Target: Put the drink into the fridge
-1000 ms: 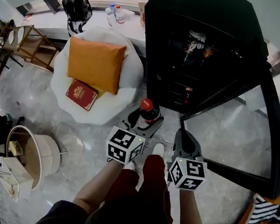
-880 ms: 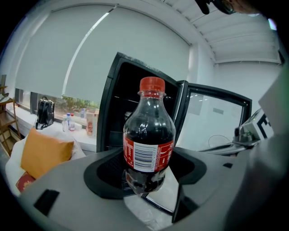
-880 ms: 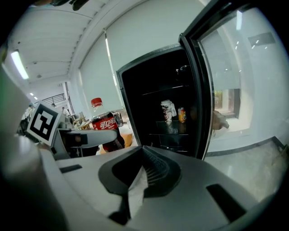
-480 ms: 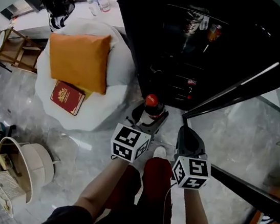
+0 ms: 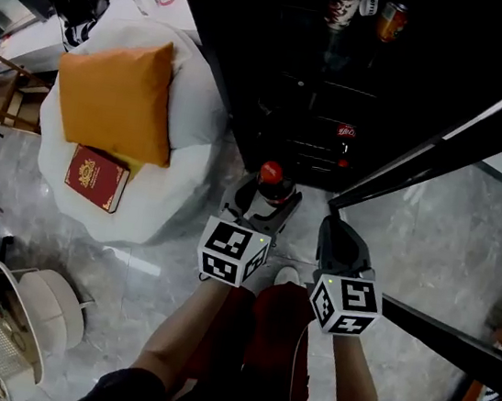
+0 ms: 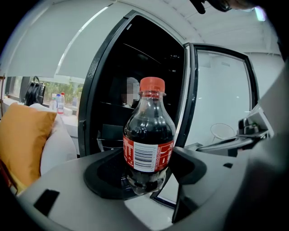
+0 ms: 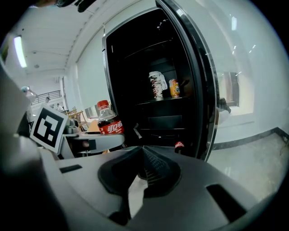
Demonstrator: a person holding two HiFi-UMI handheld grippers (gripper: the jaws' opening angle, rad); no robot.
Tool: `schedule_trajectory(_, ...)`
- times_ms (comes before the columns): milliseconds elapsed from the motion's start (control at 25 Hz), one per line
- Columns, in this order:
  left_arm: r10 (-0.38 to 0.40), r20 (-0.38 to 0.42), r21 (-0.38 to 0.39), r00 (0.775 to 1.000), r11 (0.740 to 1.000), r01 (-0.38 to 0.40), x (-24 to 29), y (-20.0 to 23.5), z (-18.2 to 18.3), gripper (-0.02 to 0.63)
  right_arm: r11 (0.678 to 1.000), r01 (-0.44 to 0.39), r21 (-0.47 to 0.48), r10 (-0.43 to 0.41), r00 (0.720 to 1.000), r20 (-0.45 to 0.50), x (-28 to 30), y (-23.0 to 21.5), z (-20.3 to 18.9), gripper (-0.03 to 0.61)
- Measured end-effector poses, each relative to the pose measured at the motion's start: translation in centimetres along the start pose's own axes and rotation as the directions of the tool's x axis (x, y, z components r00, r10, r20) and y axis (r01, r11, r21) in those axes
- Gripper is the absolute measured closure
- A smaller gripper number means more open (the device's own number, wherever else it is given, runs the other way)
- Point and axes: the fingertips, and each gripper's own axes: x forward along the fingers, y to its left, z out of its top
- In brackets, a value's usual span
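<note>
My left gripper (image 5: 265, 197) is shut on a cola bottle (image 6: 149, 135) with a red cap and red label, held upright just in front of the open black fridge (image 5: 342, 78). The same cola bottle (image 5: 272, 181) shows its red cap in the head view, and the bottle (image 7: 108, 122) appears at the left of the right gripper view. My right gripper (image 5: 338, 240) is shut with nothing between its jaws, beside the fridge door (image 5: 485, 117), which stands open to the right. Inside the fridge (image 7: 153, 90), cans (image 7: 163, 85) stand on an upper shelf.
A white round seat (image 5: 130, 169) with an orange cushion (image 5: 116, 102) and a red book (image 5: 97, 178) stands to the left. A small red can (image 5: 346, 131) lies on a lower fridge shelf. A pale bin (image 5: 27, 312) is at the lower left. The floor is grey marble.
The view has moved closer to the fridge, which now fills the top of the head view. Both grippers and the bottle keep their places relative to each other.
</note>
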Motion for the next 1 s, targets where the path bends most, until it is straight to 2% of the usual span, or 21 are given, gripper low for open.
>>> schedule_trajectory(240, 0.0, 0.01, 0.015, 1.0, 1.0, -0.001, 1.8, 1.6, -3.6, 0.301, 1.0, 0.017, 0.022, -0.017, 0.999, 0.03, 2.2, -1.4, -3.2, 0.561)
schedule_trajectory(560, -0.013, 0.02, 0.067, 1.0, 0.998, 0.011, 4.8, 3.6, -7.6, 0.301, 0.999, 0.037, -0.008, -0.037, 0.998, 0.056, 5.5, -3.7, -6.8, 0.561)
schedule_trajectory(1000, -0.048, 0.032, 0.144, 0.998, 0.989, 0.043, 8.3, 4.6, -10.8, 0.301, 0.999, 0.036, -0.018, -0.035, 0.995, 0.09, 9.2, -5.8, -10.1, 0.561)
